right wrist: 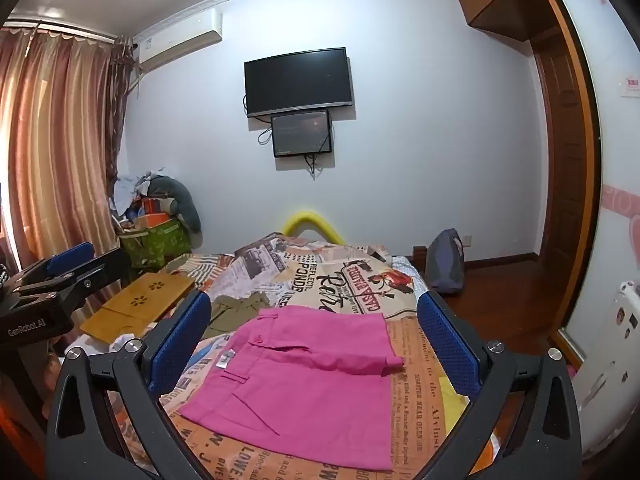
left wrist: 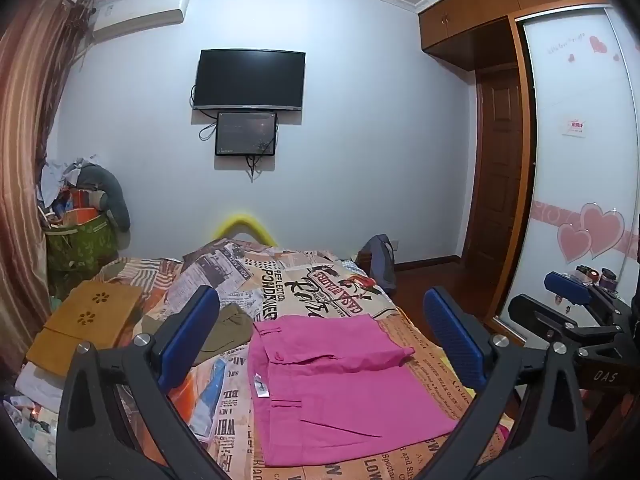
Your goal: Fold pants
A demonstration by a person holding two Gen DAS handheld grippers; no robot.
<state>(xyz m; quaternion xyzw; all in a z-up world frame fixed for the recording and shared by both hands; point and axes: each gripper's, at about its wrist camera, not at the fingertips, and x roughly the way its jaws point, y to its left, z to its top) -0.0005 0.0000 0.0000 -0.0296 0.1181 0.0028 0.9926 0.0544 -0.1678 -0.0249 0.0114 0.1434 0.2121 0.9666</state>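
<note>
Pink pants [left wrist: 336,384] lie folded into a compact rectangle on the newspaper-print bedspread [left wrist: 304,280]; they also show in the right wrist view [right wrist: 308,380]. My left gripper [left wrist: 320,340] is open and empty, held above and just short of the pants. My right gripper [right wrist: 312,340] is open and empty too, above the near edge of the pants. Each gripper shows at the other view's edge: the right one [left wrist: 568,288], the left one [right wrist: 72,256].
An olive garment [left wrist: 228,328] lies left of the pants. A wooden lap tray [left wrist: 88,328] rests at the bed's left edge. A green bag of clutter [left wrist: 80,240] stands by the curtain. A backpack [right wrist: 446,262] sits on the floor right of the bed, near the wardrobe [left wrist: 576,160].
</note>
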